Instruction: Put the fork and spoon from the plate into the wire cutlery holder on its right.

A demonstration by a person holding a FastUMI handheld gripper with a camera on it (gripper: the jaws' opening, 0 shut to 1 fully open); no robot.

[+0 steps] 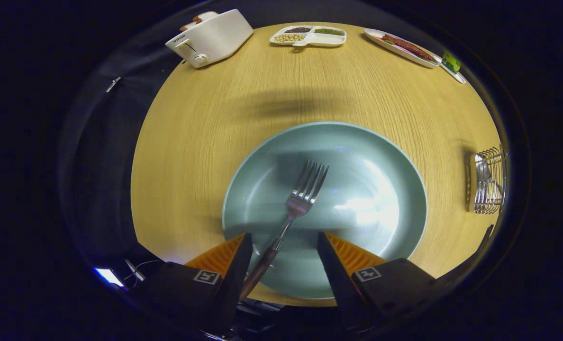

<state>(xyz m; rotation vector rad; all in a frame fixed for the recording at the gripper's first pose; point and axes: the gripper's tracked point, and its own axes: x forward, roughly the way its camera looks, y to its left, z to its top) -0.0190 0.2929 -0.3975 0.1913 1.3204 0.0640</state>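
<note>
A pale green plate lies on the round wooden table just ahead of my fingers. A metal fork with a dark wooden handle rests on it, tines pointing away, handle running back between my fingers, closer to the left one. My gripper stands open above the near rim of the plate, fingers apart on either side of the handle and not pressing it. To the right of the plate stands the wire cutlery holder, with a spoon inside it.
At the far side of the table stand a white toaster with bread in it, a divided white dish of beans, and a long white plate of food. The table edge curves close on the left and near side.
</note>
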